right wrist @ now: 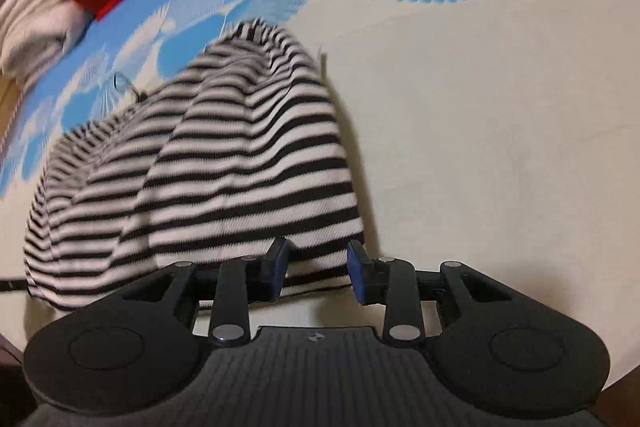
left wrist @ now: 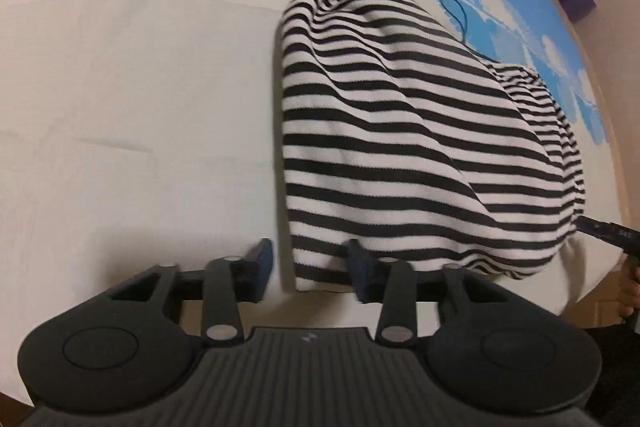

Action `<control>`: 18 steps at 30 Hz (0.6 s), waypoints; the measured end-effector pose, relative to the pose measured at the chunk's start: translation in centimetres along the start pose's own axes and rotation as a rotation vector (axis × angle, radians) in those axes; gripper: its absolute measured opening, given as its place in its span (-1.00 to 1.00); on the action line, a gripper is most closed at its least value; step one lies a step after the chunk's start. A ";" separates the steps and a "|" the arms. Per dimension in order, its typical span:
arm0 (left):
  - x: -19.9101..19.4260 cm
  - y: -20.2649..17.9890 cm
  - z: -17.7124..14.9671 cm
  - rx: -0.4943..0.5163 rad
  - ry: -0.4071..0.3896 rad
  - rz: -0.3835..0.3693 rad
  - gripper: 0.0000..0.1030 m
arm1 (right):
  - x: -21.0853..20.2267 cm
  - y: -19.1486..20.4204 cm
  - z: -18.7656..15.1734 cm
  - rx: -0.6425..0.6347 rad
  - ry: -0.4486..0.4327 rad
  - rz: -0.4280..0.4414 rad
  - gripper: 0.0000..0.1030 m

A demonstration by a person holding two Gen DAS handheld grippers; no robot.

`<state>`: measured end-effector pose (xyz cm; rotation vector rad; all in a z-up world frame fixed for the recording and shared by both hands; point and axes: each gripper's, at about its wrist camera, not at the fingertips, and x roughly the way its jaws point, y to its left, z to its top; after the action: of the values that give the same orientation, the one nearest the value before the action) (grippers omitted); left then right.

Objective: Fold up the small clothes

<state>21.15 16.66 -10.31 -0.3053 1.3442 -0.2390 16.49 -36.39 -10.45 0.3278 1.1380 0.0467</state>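
At lower centre of both views: your left gripper [left wrist: 310,273] and right gripper [right wrist: 318,273], jaws partly open, gripping nothing.
Striped garment [left wrist: 400,131]: lies bunched on bedsheet [left wrist: 140,107].
Progress: one fold seems made; flattening remains.

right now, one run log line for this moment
step: fold | striped garment on bedsheet | left gripper open at hem | right gripper open at hem

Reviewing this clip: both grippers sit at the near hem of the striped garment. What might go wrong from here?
1. Both the left gripper and the right gripper stand open over the hem of the striped garment, so a closing pinch may catch only one layer.
2. The garment lies bunched and wrinkled, so the fold may come out uneven.
3. A thin dark cord lies by its far edge and might snag.
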 end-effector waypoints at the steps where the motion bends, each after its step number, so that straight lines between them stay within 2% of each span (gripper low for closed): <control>1: 0.1 -0.1 -0.1 0.015 0.007 -0.015 -0.71 | 0.1 0.2 -0.1 -0.009 0.002 0.004 -0.35; 2: 0.2 -0.3 -0.2 0.034 0.006 -0.014 -0.80 | 0.4 0.2 -0.1 -0.016 0.002 0.007 -0.39; 3: 0.0 -0.7 -0.3 0.061 -0.009 -0.005 -0.93 | 0.5 0.3 -0.1 -0.023 0.003 0.012 -0.56; 4: -0.4 -0.8 -0.5 0.074 -0.029 -0.004 -0.94 | 0.3 0.3 -0.1 -0.031 0.001 0.017 -0.81; 5: -1.3 -0.8 -0.5 0.067 -0.067 -0.016 -0.95 | -0.3 0.2 0.0 -0.035 -0.027 0.019 -0.89; 7: -3.4 -0.3 -0.8 0.046 -0.166 -0.046 -0.96 | -2.7 -1.0 0.6 0.042 -0.130 0.085 -1.00; 8: -4.3 -0.1 -1.1 0.052 -0.207 -0.035 -0.96 | -4.1 -2.0 0.8 0.091 -0.183 0.131 -1.00; 9: -4.4 0.0 -1.3 0.061 -0.207 -0.001 -0.97 | -4.9 -2.7 0.9 0.116 -0.204 0.147 -1.00; 10: -3.8 0.1 -1.5 0.069 -0.168 0.052 -0.99 | -5.0 -3.2 0.8 0.115 -0.191 0.125 -1.00; 11: -2.5 0.2 -1.7 0.073 -0.092 0.100 -0.99 | -4.4 -3.3 0.6 0.089 -0.142 0.079 -1.00; 13: 0.1 -0.9 -2.4 0.158 0.044 0.157 -0.98 | -2.3 -3.1 -0.1 0.025 -0.018 -0.012 -1.00; 14: 0.9 -1.6 -2.7 0.205 0.081 0.181 -0.98 | -1.4 -3.0 -0.4 0.007 0.029 -0.051 -1.00; 16: 1.5 -2.7 -2.9 0.251 0.100 0.220 -0.97 | -0.2 -3.0 -0.6 -0.025 0.084 -0.153 -1.00; 18: 1.1 -3.0 -2.5 0.229 0.080 0.216 -0.95 | 0.1 -3.3 -0.6 -0.050 0.108 -0.248 -1.00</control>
<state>18.90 13.34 -10.74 0.0421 1.4022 -0.2231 15.59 -39.38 -11.67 0.1389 1.2754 -0.1265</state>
